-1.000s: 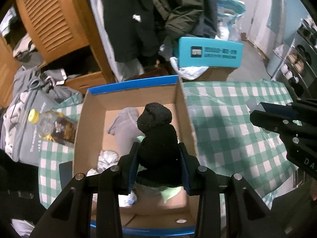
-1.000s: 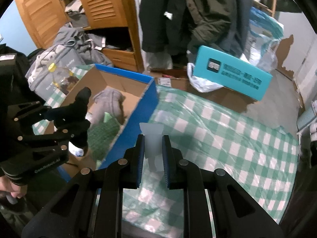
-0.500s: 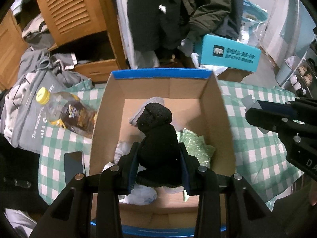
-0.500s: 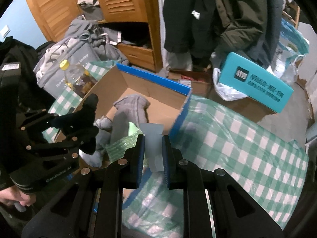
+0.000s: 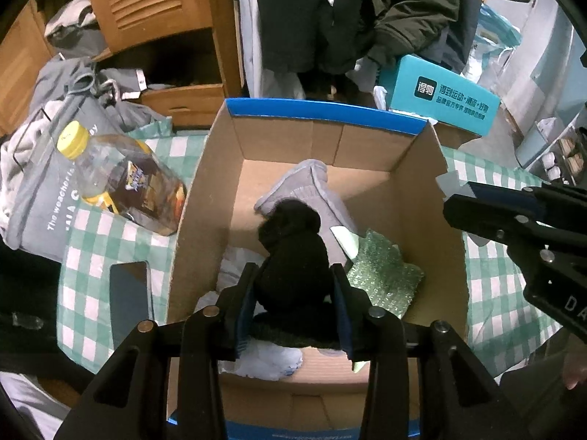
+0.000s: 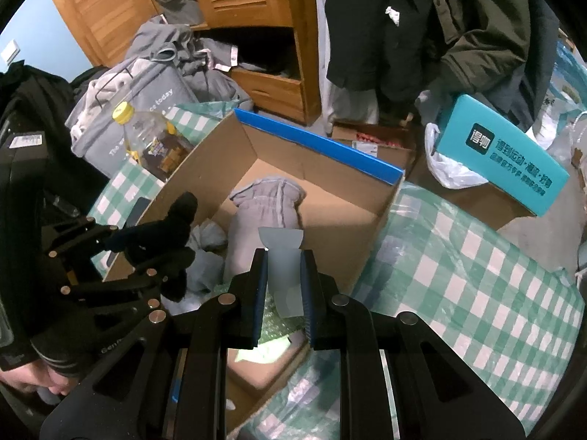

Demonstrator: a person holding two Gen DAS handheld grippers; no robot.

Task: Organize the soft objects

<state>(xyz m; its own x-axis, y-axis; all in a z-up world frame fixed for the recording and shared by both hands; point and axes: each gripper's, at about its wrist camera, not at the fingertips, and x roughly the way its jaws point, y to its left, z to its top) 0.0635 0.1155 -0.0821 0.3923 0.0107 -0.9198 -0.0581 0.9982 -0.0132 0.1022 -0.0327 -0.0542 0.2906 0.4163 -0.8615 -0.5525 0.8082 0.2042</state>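
An open cardboard box with a blue rim stands on the checked tablecloth. Inside lie a grey sock, green bubble wrap and white cloth. My left gripper hangs over the box's near half with a black sock between its pads; its jaws are opening, though the pads still press on the sock. My right gripper is shut on a pale translucent sheet above the box's right side. The right gripper also shows at the right edge of the left wrist view.
A plastic bottle with a yellow cap lies left of the box, and a dark phone sits nearer. A teal carton leans beyond the table. A grey bag, a wooden cabinet and hanging coats stand behind.
Both grippers have travelled over the box with their loads: the left from its near right corner to above its middle, the right from above the tablecloth to above the box's right side.
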